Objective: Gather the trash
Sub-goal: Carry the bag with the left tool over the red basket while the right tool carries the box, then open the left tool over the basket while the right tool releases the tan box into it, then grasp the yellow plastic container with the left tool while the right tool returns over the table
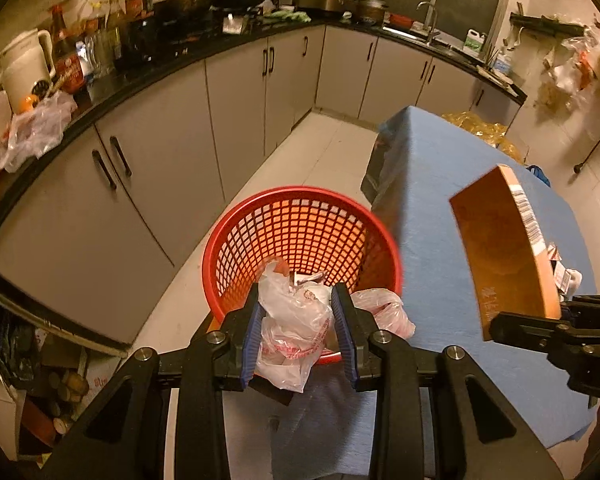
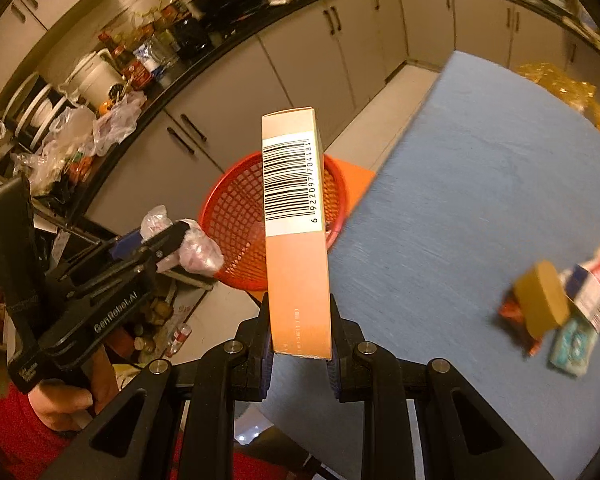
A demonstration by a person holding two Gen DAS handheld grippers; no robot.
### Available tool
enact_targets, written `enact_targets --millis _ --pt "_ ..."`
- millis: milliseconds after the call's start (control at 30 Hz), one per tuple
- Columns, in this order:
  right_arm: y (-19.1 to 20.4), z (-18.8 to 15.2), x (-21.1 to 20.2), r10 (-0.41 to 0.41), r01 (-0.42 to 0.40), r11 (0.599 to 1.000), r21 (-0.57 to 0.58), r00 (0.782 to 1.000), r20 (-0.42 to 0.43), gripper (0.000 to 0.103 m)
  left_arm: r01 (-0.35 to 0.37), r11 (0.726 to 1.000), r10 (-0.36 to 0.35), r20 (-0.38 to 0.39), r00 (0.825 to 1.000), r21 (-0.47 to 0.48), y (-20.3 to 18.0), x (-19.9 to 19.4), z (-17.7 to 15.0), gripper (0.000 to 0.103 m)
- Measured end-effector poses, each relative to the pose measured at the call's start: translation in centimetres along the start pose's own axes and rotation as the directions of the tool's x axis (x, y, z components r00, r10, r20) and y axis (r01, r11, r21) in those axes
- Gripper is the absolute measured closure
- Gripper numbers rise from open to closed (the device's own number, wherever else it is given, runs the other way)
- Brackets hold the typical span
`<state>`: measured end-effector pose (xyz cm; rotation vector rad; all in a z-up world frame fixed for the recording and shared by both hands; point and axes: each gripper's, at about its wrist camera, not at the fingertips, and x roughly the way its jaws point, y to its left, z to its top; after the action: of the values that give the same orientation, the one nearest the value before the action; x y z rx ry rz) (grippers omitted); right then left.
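Observation:
My left gripper (image 1: 297,296) is shut on a crumpled white plastic bag (image 1: 294,332) with red print, held at the near rim of a red mesh basket (image 1: 300,224) that stands on the floor beside the blue table (image 1: 452,280). The basket holds some scraps. My right gripper (image 2: 300,300) is shut on an orange box (image 2: 296,240) with a barcode, held upright above the table's edge with the basket (image 2: 236,216) behind it. The box (image 1: 504,252) and right gripper (image 1: 560,316) also show in the left wrist view, the left gripper (image 2: 180,232) in the right.
Small packets and a round yellow box (image 2: 544,304) lie on the table's right side. Crumpled gold foil (image 1: 480,128) sits at the table's far end. Grey cabinets (image 1: 160,168) under a cluttered black counter (image 1: 204,52) run along the left and back. Tiled floor lies between.

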<state>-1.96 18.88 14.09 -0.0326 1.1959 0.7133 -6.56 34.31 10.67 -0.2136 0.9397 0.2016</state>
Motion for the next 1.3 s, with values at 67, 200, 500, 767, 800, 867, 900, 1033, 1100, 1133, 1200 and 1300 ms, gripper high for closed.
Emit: enact_targets --millis 67,200,500,767,800,867,900,1033,1100,1133,1200,1300 --pt "0.3 0.9 1.2 0.012 -0.012 1.0 0.0 1.0 -0.021 0.08 0.002 1.0 -0.002 -0.011 1.0 -0.003 0.4 0.7 0.1 0.07" --pt "0.9 2.4 3.5 0.013 -0.014 1.0 -0.012 0.998 -0.062 0.079 -0.012 1.0 0.012 -0.013 1.0 0.0 1.1 1.4 0.4 0.07" --pt "1.7 5.3 6.3 0.008 -0.008 1.0 -0.003 0.998 -0.065 0.075 -0.043 0.999 0.043 -0.01 0.999 0.014 1.4 2.2 1.6 0.046" --pt "-0.6 4.4 4.7 0.011 -0.009 0.998 0.061 0.999 -0.036 0.066 -0.037 0.999 0.037 -0.015 0.999 -0.031 2.2 1.7 1.2 0.036" --pt "-0.8 3.9 4.1 0.009 -0.007 0.998 0.066 0.999 -0.03 0.066 -0.035 0.999 0.034 -0.014 0.999 -0.036 2.1 1.5 1.1 0.036" --pt "-1.3 2.9 3.2 0.008 -0.006 0.997 0.081 1.0 -0.024 0.066 -0.022 0.999 0.021 -0.018 1.0 -0.043 1.6 1.0 0.7 0.036" --pt "-1.8 2.0 2.5 0.009 -0.007 0.995 0.095 1.0 -0.02 0.066 -0.011 0.999 0.01 -0.021 1.0 -0.045 1.3 0.9 0.6 0.036" --pt "-3.6 -1.2 0.6 -0.008 0.009 0.991 0.131 1.0 -0.005 0.066 0.049 0.999 -0.049 -0.047 0.998 0.0 -2.3 0.5 -0.6 0.036" --pt "-5.1 -3.0 -0.3 -0.022 0.022 0.986 0.163 1.0 -0.001 0.066 0.072 0.996 -0.068 -0.06 0.996 0.05 -4.6 0.5 -1.1 0.036" --pt "-6.0 -3.8 -0.8 -0.026 0.025 0.982 0.185 1.0 0.001 0.066 0.09 0.992 -0.084 -0.071 0.994 0.089 -6.2 0.5 -1.4 0.036" --pt "-8.0 -5.5 -1.7 -0.039 0.037 0.971 0.237 0.999 0.005 0.066 0.114 0.984 -0.102 -0.087 0.991 0.14 -8.4 0.6 -2.0 0.036" --pt "-11.2 -7.4 -3.3 -0.068 0.056 0.944 0.326 0.997 0.025 0.066 0.155 0.966 -0.134 -0.111 0.985 0.209 -11.7 0.8 -2.7 0.036"
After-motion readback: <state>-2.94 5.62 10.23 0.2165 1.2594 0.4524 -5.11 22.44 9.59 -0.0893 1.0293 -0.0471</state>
